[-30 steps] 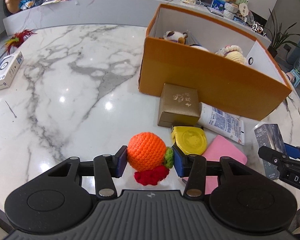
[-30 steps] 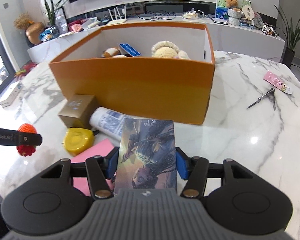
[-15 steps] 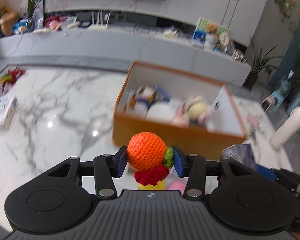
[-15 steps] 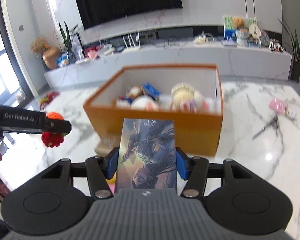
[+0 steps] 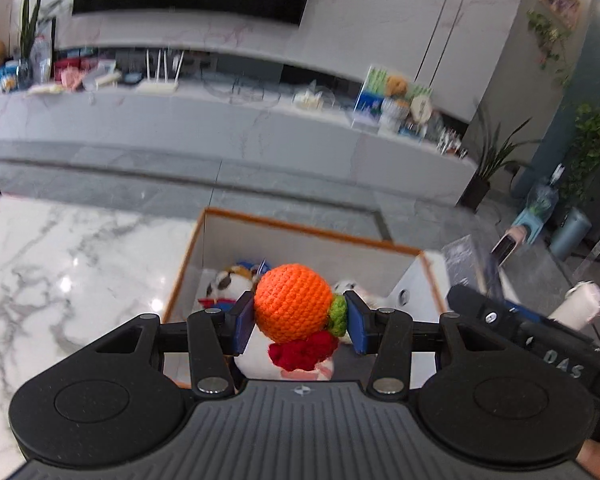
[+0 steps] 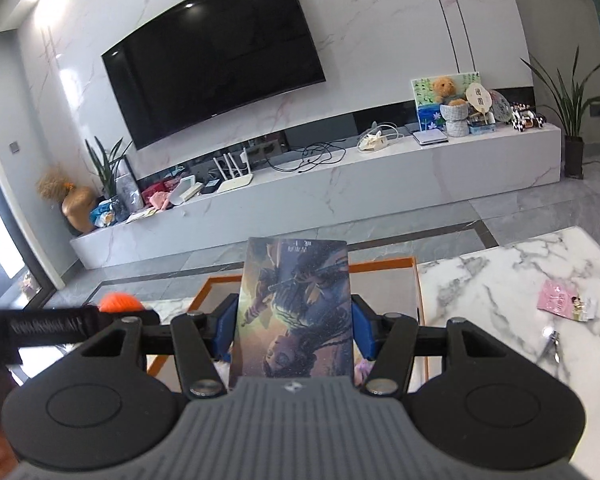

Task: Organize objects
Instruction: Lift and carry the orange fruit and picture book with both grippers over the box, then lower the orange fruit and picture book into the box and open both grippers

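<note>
My left gripper is shut on an orange crocheted ball with green and red bits, held above the open orange cardboard box. Plush toys lie inside the box. My right gripper is shut on a flat illustrated card box, held upright above the same cardboard box. The right gripper shows at the right of the left wrist view. The orange ball shows small at the left of the right wrist view.
The white marble table spreads left of the box and to its right. A pink packet and a metal tool lie on the right side. A TV wall and a long low cabinet stand beyond.
Both grippers have risen from table level and moved forward over the cardboard box, each still holding its object. The items on the table in front of the box have dropped out of view.
</note>
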The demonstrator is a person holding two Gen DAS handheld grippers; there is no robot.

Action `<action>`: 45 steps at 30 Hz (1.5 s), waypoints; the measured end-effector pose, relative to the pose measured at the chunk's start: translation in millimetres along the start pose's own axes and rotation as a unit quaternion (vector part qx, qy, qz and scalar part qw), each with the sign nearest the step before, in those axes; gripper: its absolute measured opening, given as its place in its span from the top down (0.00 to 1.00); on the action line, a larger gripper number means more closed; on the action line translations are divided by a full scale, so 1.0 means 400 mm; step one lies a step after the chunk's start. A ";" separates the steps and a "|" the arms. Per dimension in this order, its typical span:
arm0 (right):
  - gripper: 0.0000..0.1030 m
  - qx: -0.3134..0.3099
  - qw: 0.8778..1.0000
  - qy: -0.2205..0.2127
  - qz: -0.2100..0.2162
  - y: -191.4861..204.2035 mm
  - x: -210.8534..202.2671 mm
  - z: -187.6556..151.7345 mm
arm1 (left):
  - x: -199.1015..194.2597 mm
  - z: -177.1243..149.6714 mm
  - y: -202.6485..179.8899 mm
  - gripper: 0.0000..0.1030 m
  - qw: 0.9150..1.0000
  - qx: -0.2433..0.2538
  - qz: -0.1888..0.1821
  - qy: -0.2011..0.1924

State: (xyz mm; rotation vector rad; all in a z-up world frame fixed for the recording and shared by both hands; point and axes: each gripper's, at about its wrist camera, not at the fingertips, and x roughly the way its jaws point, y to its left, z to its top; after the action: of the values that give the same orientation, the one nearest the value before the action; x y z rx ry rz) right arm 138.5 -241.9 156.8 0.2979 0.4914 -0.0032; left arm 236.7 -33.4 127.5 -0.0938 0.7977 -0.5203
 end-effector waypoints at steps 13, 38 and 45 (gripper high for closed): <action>0.42 0.020 0.994 0.101 -0.021 -0.069 0.247 -0.057 | 0.247 -0.050 0.043 0.48 0.995 0.008 0.059 0.083; 0.42 -0.040 0.981 0.180 -0.052 -0.022 0.326 -0.129 | 0.274 -0.076 0.032 0.47 0.984 0.061 0.095 0.140; 0.42 -0.038 0.981 0.184 -0.051 -0.019 0.331 -0.127 | 0.275 -0.079 0.032 0.47 0.983 0.064 0.097 0.141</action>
State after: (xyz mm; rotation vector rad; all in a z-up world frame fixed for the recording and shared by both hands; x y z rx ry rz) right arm 231.2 -225.7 50.5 0.1985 0.8714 -0.0305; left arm 283.5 -71.6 29.4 0.1797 1.0364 -0.4019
